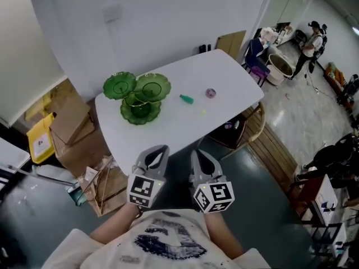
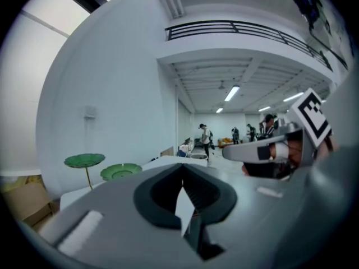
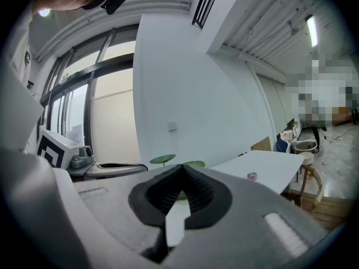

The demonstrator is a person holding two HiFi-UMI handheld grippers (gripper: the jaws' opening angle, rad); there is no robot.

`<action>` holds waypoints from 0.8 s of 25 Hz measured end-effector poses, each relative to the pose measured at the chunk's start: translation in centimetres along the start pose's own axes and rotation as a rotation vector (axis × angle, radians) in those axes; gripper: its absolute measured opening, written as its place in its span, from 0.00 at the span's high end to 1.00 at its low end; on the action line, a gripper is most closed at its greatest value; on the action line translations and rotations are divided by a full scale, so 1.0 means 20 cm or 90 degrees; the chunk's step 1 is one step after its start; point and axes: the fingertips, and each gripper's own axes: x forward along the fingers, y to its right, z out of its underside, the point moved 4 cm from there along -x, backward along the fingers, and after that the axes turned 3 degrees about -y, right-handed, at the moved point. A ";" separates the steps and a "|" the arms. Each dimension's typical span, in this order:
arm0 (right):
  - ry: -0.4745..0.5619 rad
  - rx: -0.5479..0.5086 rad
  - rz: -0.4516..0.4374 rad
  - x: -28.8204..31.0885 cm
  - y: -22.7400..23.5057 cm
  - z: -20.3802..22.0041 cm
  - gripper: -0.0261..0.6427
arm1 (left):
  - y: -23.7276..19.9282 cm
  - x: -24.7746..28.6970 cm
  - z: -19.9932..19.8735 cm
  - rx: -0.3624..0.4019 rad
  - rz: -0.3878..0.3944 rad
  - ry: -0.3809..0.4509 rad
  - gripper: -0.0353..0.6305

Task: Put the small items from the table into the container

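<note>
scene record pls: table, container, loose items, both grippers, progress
table: white
container: green three-dish stand, at the table's left end; no items seen in it
items: green piece, pink round piece, pale yellow piece; all on the table, right of the stand
left gripper: shut, empty, short of the table
right gripper: shut, empty, short of the table
progress: nothing placed yet

Head view: tabletop (image 1: pixel 224 72) spans centre-left to upper right. Three-dish stand (image 1: pixel 137 94) sits on its left end. Right of the stand lie three items, well apart from it: capsule-like item (image 1: pixel 186 99), tiny item (image 1: pixel 202 112) below-right, round item (image 1: pixel 210 92) farthest right. Cardboard boxes (image 1: pixel 73 133) lie left of the tabletop, and a chair (image 1: pixel 249 125) is tucked under its lower-right edge.
</note>
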 end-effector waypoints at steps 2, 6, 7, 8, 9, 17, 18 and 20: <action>-0.014 0.000 -0.031 0.12 0.10 0.00 0.96 | -0.04 0.11 0.01 -0.012 -0.031 -0.011 0.96; -0.044 0.006 -0.094 0.36 0.35 -0.06 0.96 | -0.12 0.38 -0.01 -0.039 -0.100 -0.036 0.96; -0.052 0.004 -0.112 0.42 0.40 -0.08 0.96 | -0.14 0.44 -0.02 -0.044 -0.117 -0.041 0.96; -0.059 0.000 -0.128 0.48 0.46 -0.10 0.96 | -0.16 0.50 -0.03 -0.048 -0.134 -0.044 0.96; -0.065 -0.002 -0.143 0.54 0.51 -0.11 0.96 | -0.17 0.57 -0.05 -0.051 -0.150 -0.047 0.96; -0.082 -0.018 -0.232 0.88 0.85 -0.25 0.96 | -0.21 0.97 -0.16 -0.062 -0.226 -0.063 0.96; -0.086 -0.017 -0.239 0.91 0.88 -0.25 0.96 | -0.22 1.00 -0.15 -0.063 -0.233 -0.066 0.96; -0.096 -0.010 -0.250 0.97 0.91 -0.23 0.96 | -0.24 1.04 -0.14 -0.067 -0.246 -0.074 0.96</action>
